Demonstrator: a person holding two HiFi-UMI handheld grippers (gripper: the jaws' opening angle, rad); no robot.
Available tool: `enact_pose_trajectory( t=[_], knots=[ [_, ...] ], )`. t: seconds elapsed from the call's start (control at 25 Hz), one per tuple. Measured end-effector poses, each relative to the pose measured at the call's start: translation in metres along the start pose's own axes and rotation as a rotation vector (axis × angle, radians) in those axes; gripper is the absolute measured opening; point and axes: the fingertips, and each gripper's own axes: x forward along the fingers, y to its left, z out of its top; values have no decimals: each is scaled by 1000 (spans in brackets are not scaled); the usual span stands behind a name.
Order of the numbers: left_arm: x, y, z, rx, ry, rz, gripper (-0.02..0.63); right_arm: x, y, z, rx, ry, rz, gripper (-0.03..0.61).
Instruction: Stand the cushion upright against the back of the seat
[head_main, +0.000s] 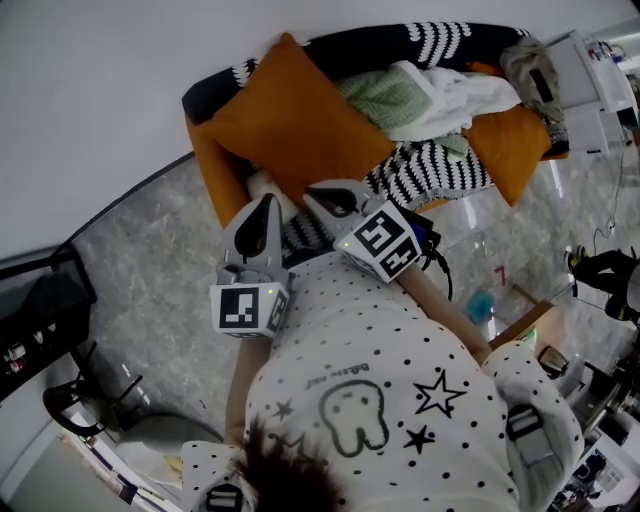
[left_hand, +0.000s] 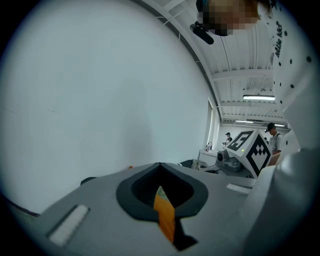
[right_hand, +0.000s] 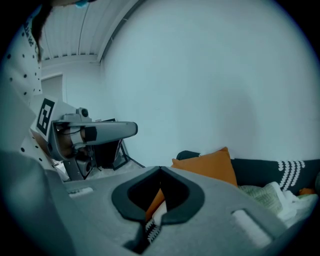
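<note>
Two tools are held side by side in front of the sofa (head_main: 370, 45), both apart from the cushion. The left tool (head_main: 268, 205) is seen in the head view just short of the sofa's front edge. In the left gripper view its jaws (left_hand: 160, 166) are shown brought together, and only a thin orange sliver of the scene behind is seen through the slit. No object is pinched between them. The right tool (head_main: 314, 193) is held just beside it, angled toward the seat. In the right gripper view its jaws (right_hand: 160, 170) are likewise closed, with orange and black-and-white fabric glimpsed behind the narrow gap, and nothing is gripped.

The orange cushion (head_main: 295, 125) is found on the seat at the sofa's left end in the head view. It is propped on edge against the dark back, one corner raised, and is touched by neither tool. In the right gripper view it (right_hand: 207, 167) is seen standing slightly tilted before the back. A green cloth (head_main: 385, 95) and a white cloth (head_main: 455, 95) are piled just beside it.
</note>
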Motion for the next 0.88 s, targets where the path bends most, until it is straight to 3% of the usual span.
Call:
enact_pose_trajectory(
  t=[0.88],
  knots=[
    [23, 11, 2, -1, -10, -8, 3, 2, -27, 13, 0, -30, -58, -2]
  ],
)
